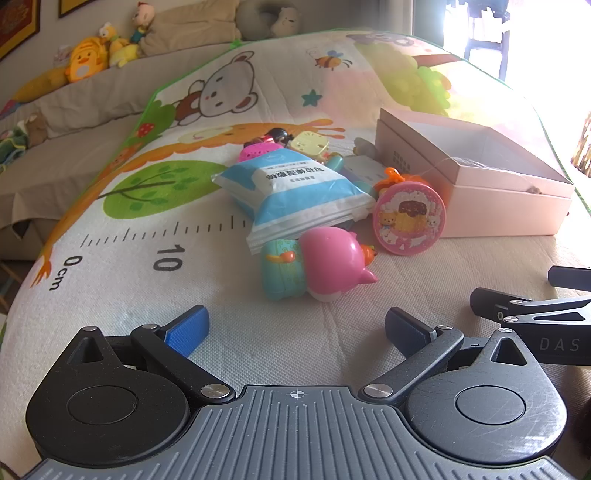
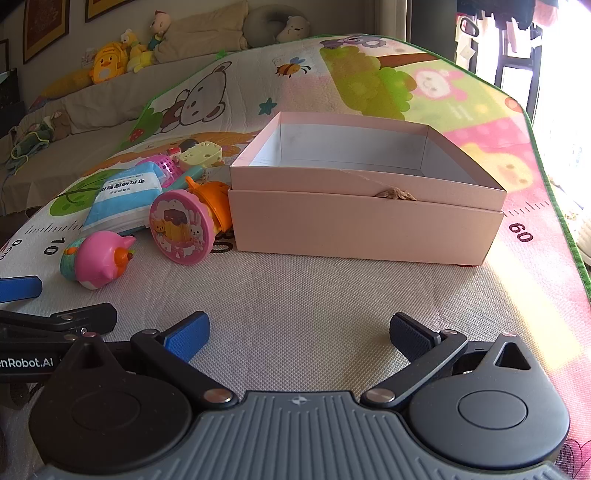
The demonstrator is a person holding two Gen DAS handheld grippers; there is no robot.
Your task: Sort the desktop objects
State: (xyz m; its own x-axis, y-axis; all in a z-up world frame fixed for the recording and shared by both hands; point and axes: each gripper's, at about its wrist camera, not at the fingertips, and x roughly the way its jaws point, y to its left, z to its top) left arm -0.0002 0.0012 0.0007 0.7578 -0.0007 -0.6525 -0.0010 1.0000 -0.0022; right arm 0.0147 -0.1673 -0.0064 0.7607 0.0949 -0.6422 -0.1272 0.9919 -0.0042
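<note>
**Both grippers wide open, toys piled beside the box**

Left gripper (image 1: 297,326) and right gripper (image 2: 299,332) both have fingers spread wide, nothing between them, above the play mat (image 2: 295,295). Pink pig toy (image 1: 325,264), round pink tin (image 1: 409,218) and blue packet (image 1: 295,192) lie clustered left of the open pink box (image 2: 365,218).

A children's play mat (image 2: 461,110) printed with cartoon animals, a tree and a ruler scale covers the work surface. Beyond its far edge runs a sofa (image 1: 92,92) draped in beige cloth, with plush toys (image 1: 99,51) lined along its back, a tan cushion (image 2: 207,33) and a grey neck pillow (image 2: 273,22). Framed pictures (image 2: 44,26) hang on the pale wall (image 1: 48,33) above. At the right, a window (image 2: 554,74) lets in strong, washed-out daylight.
</note>
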